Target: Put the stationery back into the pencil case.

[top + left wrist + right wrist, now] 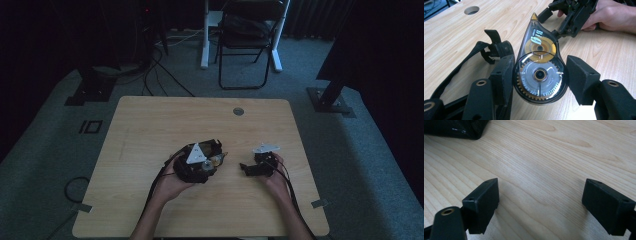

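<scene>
A teardrop-shaped correction tape dispenser (539, 47), clear smoky plastic with yellow gears and a yellow tip, sits between the jaws of my left gripper (540, 75). Both pads press on its round end, and its tip points away towards the other hand. From above, the dispenser (219, 158) pokes out to the right of the left gripper (212, 161) at the middle of the wooden table (150, 130). My right gripper (245, 167) rests low over the table to the right, jaws pointing left. Its jaws (540, 205) stand wide open over bare wood with nothing between them.
A black strap with a plastic clip (491, 47) lies on the table just left of the left gripper's jaws. A dark black object (454, 128) lies at the top left of the right gripper view. A round cable hole (238, 111) is near the far edge. A folding chair (247, 35) stands beyond the table.
</scene>
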The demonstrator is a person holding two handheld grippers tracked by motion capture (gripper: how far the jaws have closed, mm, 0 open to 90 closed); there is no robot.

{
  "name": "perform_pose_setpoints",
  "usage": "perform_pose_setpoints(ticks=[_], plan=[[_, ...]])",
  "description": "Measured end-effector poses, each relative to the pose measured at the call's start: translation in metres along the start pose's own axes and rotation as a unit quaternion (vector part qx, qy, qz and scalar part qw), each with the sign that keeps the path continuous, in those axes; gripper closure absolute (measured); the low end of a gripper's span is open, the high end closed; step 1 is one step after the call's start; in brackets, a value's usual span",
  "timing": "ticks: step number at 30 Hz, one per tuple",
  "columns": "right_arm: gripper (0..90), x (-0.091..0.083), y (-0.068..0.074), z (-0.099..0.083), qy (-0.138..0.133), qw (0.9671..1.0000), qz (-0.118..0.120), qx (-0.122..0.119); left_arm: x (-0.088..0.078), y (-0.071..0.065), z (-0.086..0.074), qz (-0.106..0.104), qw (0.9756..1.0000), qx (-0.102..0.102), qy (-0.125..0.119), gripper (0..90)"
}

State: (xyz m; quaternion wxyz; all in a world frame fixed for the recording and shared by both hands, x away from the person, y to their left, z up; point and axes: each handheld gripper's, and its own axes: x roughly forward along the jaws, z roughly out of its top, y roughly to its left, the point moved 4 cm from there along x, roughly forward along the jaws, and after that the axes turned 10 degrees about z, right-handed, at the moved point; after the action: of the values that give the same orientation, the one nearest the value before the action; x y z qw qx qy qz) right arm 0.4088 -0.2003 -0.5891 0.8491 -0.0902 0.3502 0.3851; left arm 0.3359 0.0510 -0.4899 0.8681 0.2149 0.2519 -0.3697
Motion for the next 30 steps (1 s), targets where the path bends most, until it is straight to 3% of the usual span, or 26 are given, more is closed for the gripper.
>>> perform_pose_setpoints(ticks=[30], plan=[[14.3, 0.000, 0.000, 0.000, 0.000, 1.0000, 0.000, 0.000, 0.001, 0.018, -0.003, 0.016, 0.9997, -0.018, 0.002, 41.8]])
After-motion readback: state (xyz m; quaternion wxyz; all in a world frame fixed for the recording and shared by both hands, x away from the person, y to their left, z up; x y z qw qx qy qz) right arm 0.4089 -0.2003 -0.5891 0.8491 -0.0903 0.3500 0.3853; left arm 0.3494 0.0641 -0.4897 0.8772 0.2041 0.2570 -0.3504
